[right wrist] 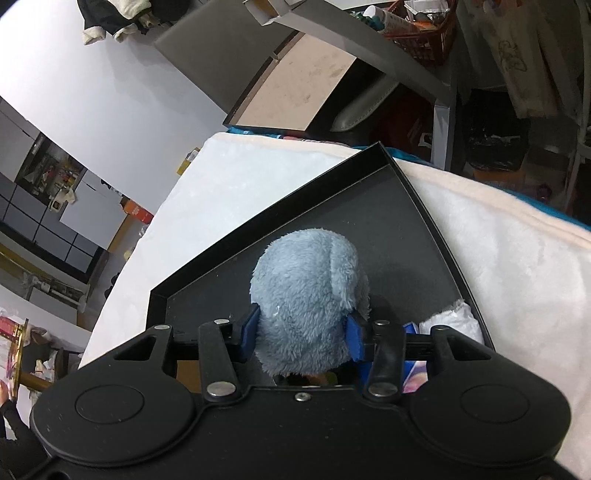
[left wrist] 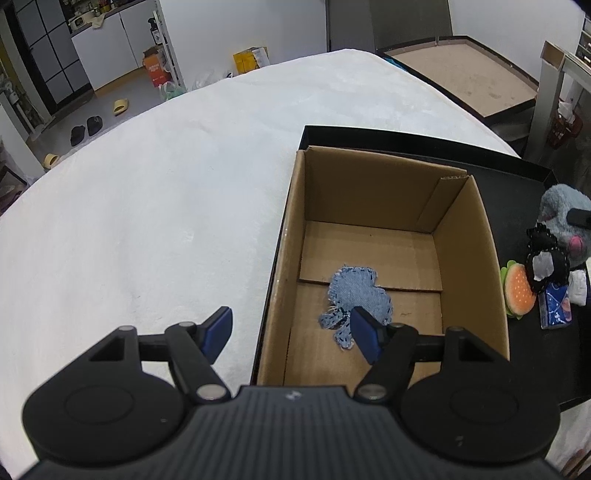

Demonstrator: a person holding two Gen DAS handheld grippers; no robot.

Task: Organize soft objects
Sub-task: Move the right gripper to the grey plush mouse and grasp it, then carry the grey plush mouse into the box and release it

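An open cardboard box (left wrist: 476, 236) stands on a black tray (left wrist: 524, 192). A blue denim patch (left wrist: 356, 293) lies on the box floor. My left gripper (left wrist: 291, 334) is open and empty, above the box's near left corner. To the right of the box stand a grey-blue plush mouse (left wrist: 565, 218), a black fabric piece (left wrist: 546, 258), a burger-shaped soft toy (left wrist: 517, 291) and a blue packet (left wrist: 556, 304). In the right wrist view my right gripper (right wrist: 303, 334) is shut on the plush mouse (right wrist: 308, 291), its blue pads pressing both sides, over the tray (right wrist: 406, 221).
The tray sits on a white fleecy blanket (left wrist: 147, 221) that covers the table. A white cloth (right wrist: 456, 319) lies at the tray's right edge. A grey table (right wrist: 369, 44) with a red basket (right wrist: 421, 26) stands beyond. Slippers lie on the floor at the far left.
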